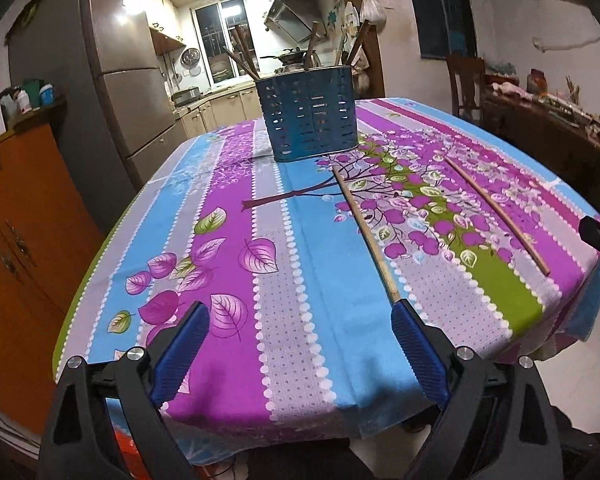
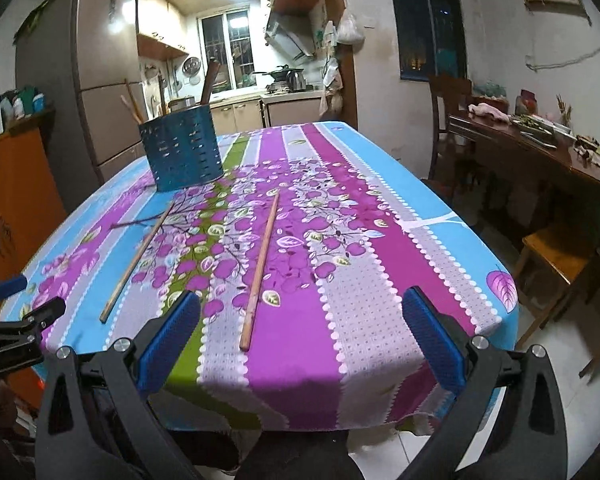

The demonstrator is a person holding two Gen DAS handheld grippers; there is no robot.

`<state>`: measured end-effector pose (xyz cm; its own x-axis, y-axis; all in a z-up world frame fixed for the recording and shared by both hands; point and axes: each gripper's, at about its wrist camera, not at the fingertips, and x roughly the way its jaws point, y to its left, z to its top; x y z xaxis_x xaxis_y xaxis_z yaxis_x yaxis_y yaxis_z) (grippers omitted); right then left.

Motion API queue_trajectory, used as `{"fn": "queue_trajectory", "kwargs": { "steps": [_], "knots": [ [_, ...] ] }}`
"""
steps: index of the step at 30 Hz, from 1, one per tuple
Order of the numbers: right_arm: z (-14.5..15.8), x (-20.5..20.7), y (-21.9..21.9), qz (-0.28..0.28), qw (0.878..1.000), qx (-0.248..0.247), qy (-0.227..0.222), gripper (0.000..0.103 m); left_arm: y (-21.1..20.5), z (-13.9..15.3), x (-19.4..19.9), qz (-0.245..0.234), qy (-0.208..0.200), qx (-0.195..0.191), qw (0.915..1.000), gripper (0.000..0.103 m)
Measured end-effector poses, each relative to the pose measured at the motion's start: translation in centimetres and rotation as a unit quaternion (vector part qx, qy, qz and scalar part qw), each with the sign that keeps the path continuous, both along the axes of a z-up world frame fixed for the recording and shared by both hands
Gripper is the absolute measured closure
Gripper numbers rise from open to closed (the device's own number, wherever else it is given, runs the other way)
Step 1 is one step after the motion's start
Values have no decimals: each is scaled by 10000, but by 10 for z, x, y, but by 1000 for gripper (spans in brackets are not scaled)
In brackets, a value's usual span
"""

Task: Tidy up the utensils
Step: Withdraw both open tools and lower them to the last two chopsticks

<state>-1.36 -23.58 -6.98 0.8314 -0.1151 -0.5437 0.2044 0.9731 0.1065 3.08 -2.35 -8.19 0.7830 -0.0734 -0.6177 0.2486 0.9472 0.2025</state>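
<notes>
We hold both grippers, left gripper (image 1: 300, 344) and right gripper (image 2: 300, 328), spread apart at the table (image 2: 380, 320) near edge, two chopsticks (image 2: 260, 264) lying mid-frame ahead.

floral striped tablecloth (image 2: 380, 280) spread beneath and ahead of the claw, tall fridge (image 2: 100, 80) far ahead to the left, orange cabinet (image 1: 20, 220) at left, dark wooden sideboard (image 2: 540, 152) and chair (image 2: 556, 268) off to the right

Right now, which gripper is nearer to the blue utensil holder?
Left, but only slightly. The left gripper faces the blue utensil holder almost straight across the tablecloth. The right gripper sits further right; the holder stands off to its left.
</notes>
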Motion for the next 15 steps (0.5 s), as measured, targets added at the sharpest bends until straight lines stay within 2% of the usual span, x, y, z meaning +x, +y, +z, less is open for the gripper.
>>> {"fn": "queue_trajectory", "kwargs": {
  "steps": [6, 9, 15],
  "knots": [
    [0, -6, 3, 182, 9998, -115, -22, 5, -6, -2, -4, 18, -127, 226, 9997, 11],
    [0, -7, 13, 319, 9987, -396, -56, 5, -8, -5, -4, 10, -115, 244, 9996, 11],
    [-5, -12, 36, 533, 9917, -1152, -195, 5, -6, -9, -15, -230, -213, -86, 9995, 11]
  ]
}}
